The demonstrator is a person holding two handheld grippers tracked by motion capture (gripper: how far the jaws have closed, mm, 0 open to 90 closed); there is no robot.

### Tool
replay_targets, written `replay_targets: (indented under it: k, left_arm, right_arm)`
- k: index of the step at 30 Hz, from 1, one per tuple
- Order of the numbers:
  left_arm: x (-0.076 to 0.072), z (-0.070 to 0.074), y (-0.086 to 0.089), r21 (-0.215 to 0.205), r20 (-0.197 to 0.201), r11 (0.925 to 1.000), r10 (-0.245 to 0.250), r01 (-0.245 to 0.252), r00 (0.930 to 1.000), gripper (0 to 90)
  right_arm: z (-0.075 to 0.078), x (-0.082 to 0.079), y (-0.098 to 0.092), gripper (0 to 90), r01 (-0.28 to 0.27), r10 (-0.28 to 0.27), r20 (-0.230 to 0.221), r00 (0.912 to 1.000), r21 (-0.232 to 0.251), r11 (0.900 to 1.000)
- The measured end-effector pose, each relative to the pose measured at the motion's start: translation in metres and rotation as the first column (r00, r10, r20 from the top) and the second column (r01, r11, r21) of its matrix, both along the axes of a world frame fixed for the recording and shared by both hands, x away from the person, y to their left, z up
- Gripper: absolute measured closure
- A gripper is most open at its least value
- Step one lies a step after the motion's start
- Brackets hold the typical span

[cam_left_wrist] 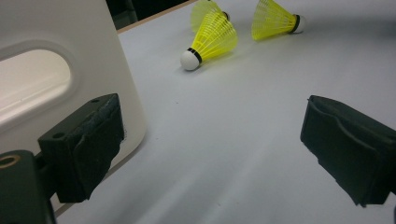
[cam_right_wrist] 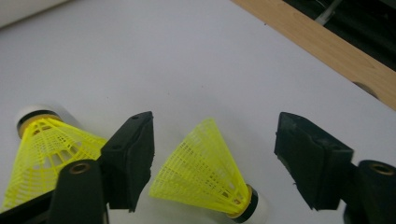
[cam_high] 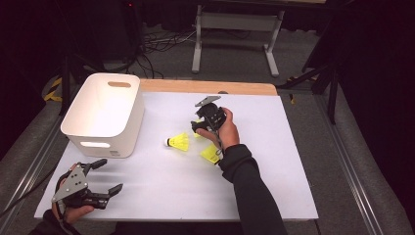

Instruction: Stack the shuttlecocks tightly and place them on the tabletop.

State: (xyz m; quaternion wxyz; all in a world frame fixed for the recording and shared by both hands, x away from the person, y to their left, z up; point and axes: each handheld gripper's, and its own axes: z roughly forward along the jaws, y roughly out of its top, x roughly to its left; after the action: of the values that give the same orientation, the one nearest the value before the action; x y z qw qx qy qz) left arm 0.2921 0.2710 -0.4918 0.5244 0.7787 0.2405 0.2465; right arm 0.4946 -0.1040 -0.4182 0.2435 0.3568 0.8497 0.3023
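The yellow shuttlecock (cam_right_wrist: pixel 205 175) lies on the white table (cam_right_wrist: pixel 163 60) between the right gripper's (cam_right_wrist: pixel 212 156) parted jaws, untouched.

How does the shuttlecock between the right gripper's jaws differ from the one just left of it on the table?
The shuttlecock between the jaws lies with its white cork toward the camera; the left shuttlecock points its cork away. The first sits inside the open right gripper, untouched; the second lies outside, partly hidden behind a jaw. Both are yellow, lying on their sides.
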Motion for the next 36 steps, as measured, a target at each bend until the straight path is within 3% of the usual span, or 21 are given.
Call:
replay_targets:
  k: [4,7,9,13,19,24,29,30,31,32,34,35,36]
  left_arm:
    - [0.001,-0.001,0.0,-0.001,-0.007,1.0,-0.002,0.002,1.0,7.3]
    - [0.001,-0.001,0.0,0.007,-0.008,0.9999,-0.008,0.008,0.9999,7.6]
    - [0.001,-0.001,0.0,0.007,-0.01,0.9999,-0.011,0.011,0.9999,7.7]
    - [0.002,-0.002,-0.001,0.007,-0.015,0.9999,-0.012,0.013,0.9998,7.8]
    - [0.003,-0.003,-0.001,0.01,-0.024,0.9999,-0.014,0.014,0.9996,8.2]
    - [0.003,-0.004,-0.002,0.016,-0.03,0.9997,-0.017,0.018,0.9994,8.2]
    - [0.003,-0.004,-0.003,0.02,-0.034,0.9997,-0.016,0.017,0.9993,8.3]
    - [0.003,-0.004,-0.003,0.021,-0.034,0.9996,-0.017,0.018,0.9993,8.4]
    - [0.003,-0.005,-0.003,0.028,-0.035,0.9995,-0.016,0.017,0.9993,8.4]
    - [0.003,-0.005,-0.003,0.028,-0.035,0.9995,-0.016,0.017,0.9993,8.4]
    - [0.003,-0.005,-0.004,0.038,-0.037,0.9991,-0.017,0.018,0.9992,8.4]
    - [0.003,-0.005,-0.004,0.04,-0.037,0.9991,-0.016,0.018,0.9992,8.5]
    - [0.003,-0.005,-0.004,0.041,-0.038,0.999,-0.016,0.018,0.9992,8.5]
  right_arm:
    - [-0.01,0.006,0.009,37.7,0.006,-0.008,-0.029,0.9996,-0.062,0.998]
    - [-0.018,0.012,0.013,44.5,0.021,-0.025,-0.027,0.9993,-0.133,0.991]
    - [-0.019,0.013,0.013,45.7,0.023,-0.027,-0.029,0.9992,-0.138,0.99]
    - [-0.021,0.018,0.013,56.8,0.033,-0.038,-0.025,0.999,-0.148,0.988]
    - [-0.021,0.019,0.018,83.6,0.051,-0.05,0.008,0.9987,-0.202,0.978]
    - [-0.016,0.016,0.022,89.2,0.037,-0.027,0.044,0.9987,-0.253,0.967]
    - [-0.006,0.013,0.014,89.8,0.027,-0.015,0.068,0.9976,-0.177,0.984]
    - [-0.003,0.012,0.011,89.8,0.024,-0.014,0.07,0.9975,-0.143,0.989]
    - [0.002,0.01,0.006,89.7,0.0,0.003,0.06,0.9982,-0.056,0.998]
    - [0.002,0.01,0.006,89.7,0.0,0.003,0.06,0.9982,-0.056,0.998]
    - [0.004,0.009,-0.001,89.6,-0.013,0.011,0.042,0.9991,0.038,0.999]
    - [0.004,0.009,-0.007,89.6,-0.01,0.007,0.024,0.9997,0.109,0.994]
    - [0.004,0.009,-0.007,89.6,-0.01,0.007,0.024,0.9997,0.109,0.994]
